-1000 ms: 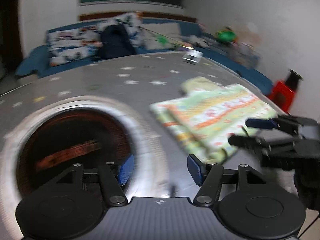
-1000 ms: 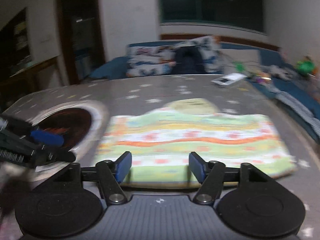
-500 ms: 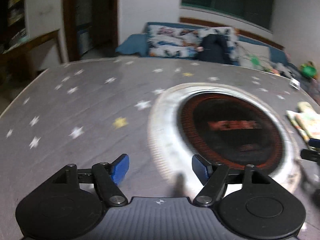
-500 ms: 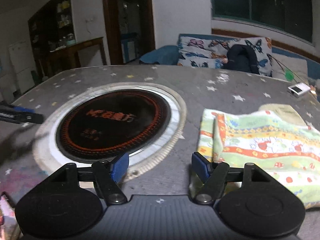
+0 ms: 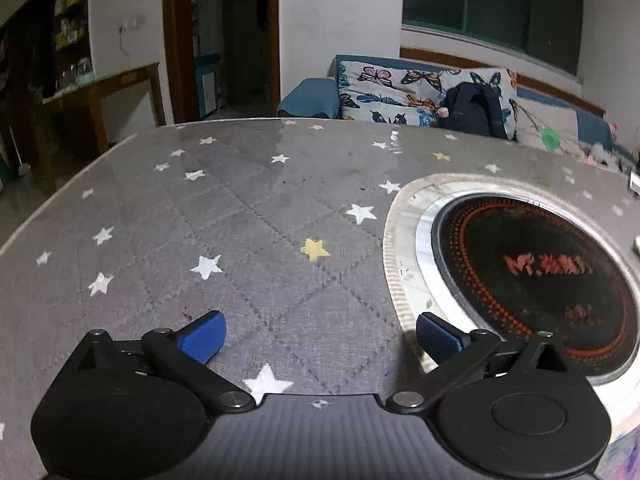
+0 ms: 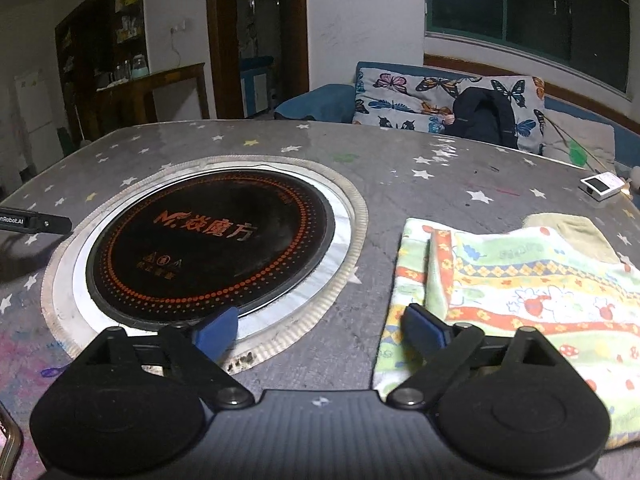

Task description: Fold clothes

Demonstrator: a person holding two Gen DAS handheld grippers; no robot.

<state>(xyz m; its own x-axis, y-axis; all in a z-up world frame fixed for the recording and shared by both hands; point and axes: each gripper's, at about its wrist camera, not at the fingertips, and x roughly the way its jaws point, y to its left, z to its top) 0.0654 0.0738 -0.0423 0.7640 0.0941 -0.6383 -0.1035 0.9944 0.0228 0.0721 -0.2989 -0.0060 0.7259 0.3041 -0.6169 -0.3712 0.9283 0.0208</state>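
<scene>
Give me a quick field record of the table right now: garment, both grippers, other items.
garment: folded pastel-striped printed cloth, lying flat at the table's right side
left gripper: jaws opening, nothing between them, over the grey star-patterned tablecloth
right gripper: jaws opening, nothing between them; right pad sits over the cloth's near left corner, contact unclear
centre: round black built-in cooktop with orange lettering, bare
far right: small white box on the table
background: butterfly-print cushion and a dark backpack
</scene>
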